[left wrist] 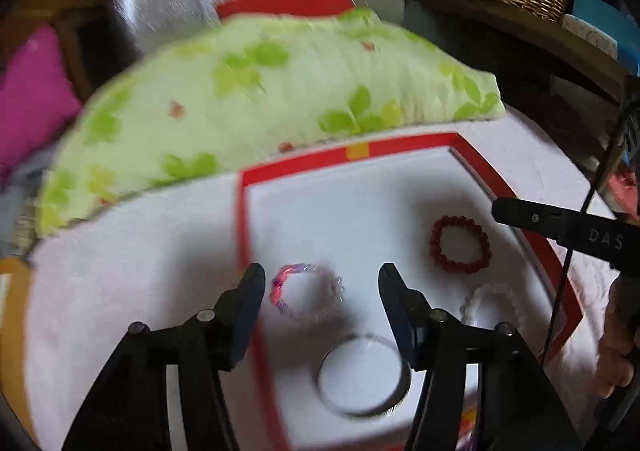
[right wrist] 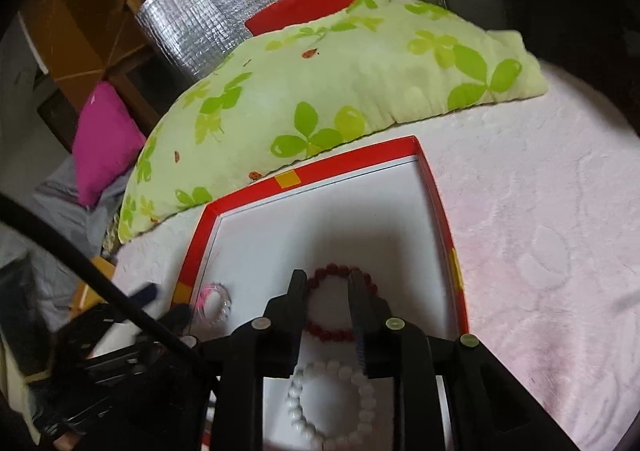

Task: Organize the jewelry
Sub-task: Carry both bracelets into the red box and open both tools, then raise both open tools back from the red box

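The left tool [left wrist: 322, 291] gapes wide and empty above the pink-clear bracelet [left wrist: 306, 291] in the red-rimmed box [right wrist: 444, 211]. The right tool [right wrist: 327, 285] hovers part-open, empty, over the red bracelet [right wrist: 340, 333]; white bracelet [right wrist: 332, 403] nearby.

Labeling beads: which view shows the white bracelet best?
Right wrist. The white bracelet lies there nearly whole and sharp, inside the box, just under the right gripper. In the left wrist view it is washed out, blurred and partly hidden by a finger.
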The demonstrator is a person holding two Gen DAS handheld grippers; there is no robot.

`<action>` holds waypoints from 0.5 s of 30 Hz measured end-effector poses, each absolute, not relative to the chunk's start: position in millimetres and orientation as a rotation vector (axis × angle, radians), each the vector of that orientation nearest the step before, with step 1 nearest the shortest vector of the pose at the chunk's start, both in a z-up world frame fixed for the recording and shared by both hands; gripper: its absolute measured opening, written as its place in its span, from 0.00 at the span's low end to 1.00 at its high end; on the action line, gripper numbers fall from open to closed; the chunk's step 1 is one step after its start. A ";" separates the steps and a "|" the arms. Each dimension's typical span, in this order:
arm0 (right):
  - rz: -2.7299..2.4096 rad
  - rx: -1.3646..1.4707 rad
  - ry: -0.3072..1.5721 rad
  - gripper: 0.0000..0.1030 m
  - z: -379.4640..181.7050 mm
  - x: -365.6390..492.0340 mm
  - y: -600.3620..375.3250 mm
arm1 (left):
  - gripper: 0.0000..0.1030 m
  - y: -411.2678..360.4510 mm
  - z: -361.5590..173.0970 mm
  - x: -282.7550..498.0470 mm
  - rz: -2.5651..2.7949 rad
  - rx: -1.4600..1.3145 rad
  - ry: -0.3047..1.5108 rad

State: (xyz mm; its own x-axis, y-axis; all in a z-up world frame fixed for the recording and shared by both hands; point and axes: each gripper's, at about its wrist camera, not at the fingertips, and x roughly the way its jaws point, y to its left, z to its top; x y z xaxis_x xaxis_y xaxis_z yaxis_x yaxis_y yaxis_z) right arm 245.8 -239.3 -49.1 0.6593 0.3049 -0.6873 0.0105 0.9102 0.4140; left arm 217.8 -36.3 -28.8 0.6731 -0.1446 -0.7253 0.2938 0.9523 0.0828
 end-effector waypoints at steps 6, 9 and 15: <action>0.158 0.300 0.804 0.42 -32.3 198.0 -229.6 | 0.69 -19.6 3.5 150.4 -0.129 0.239 0.703; 0.166 0.274 0.754 0.64 -23.4 167.3 -224.5 | 0.69 -11.8 17.3 120.0 -0.077 0.238 0.684; 0.206 0.258 0.676 0.64 -10.5 96.0 -208.9 | 0.69 13.0 45.2 64.5 -0.006 0.216 0.627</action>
State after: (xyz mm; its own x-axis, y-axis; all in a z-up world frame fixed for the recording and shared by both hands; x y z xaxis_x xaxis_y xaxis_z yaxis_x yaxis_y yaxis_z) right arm 96.0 -208.9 -10.5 0.7620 0.2700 -0.5887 -0.1038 0.9481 0.3006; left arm 64.5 13.0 45.2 0.8105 0.0597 -0.5827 0.0710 0.9775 0.1989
